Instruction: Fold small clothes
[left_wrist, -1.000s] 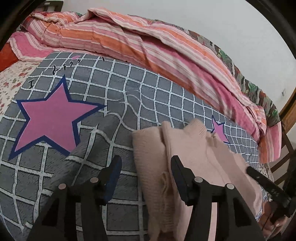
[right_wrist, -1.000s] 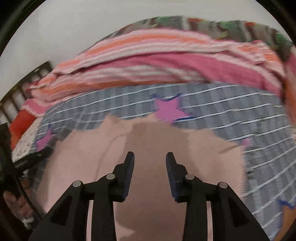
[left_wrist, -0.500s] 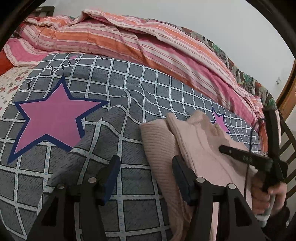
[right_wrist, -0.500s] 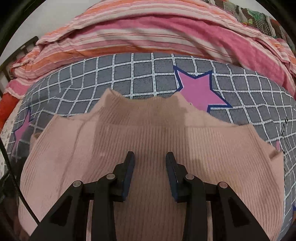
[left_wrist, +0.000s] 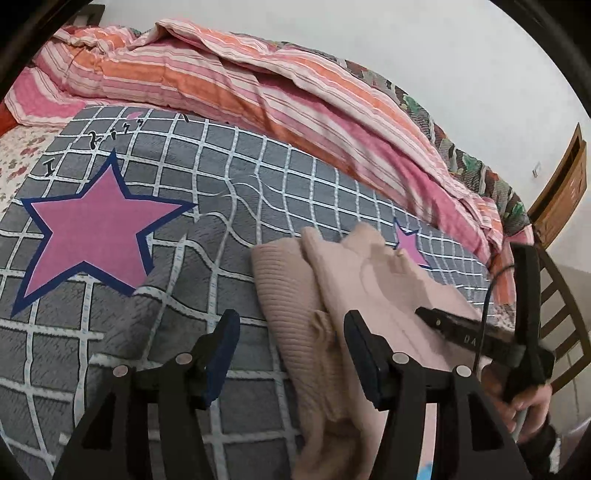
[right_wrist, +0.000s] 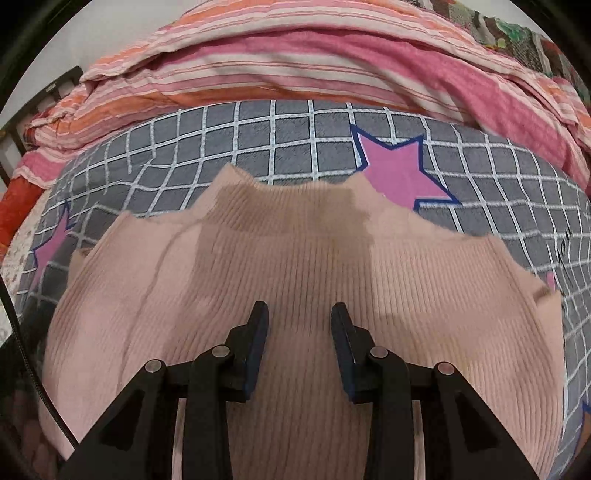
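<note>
A: What are the tongs doing?
B: The left tongs (left_wrist: 291, 343) are gaping wide, holding nothing. The right tongs (right_wrist: 299, 332) are gaping too, hovering over the pink sweater (right_wrist: 295, 280).
A: Where is the sweater lying?
B: It is filling the lower middle of the frame, on the gray checked blanket (right_wrist: 295, 147).

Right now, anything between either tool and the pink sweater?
Nothing visible. The right tool hovers open directly over the pink sweater; the left tool is open at its folded left edge, above the grey checked blanket. The striped quilt lies beyond.
</note>
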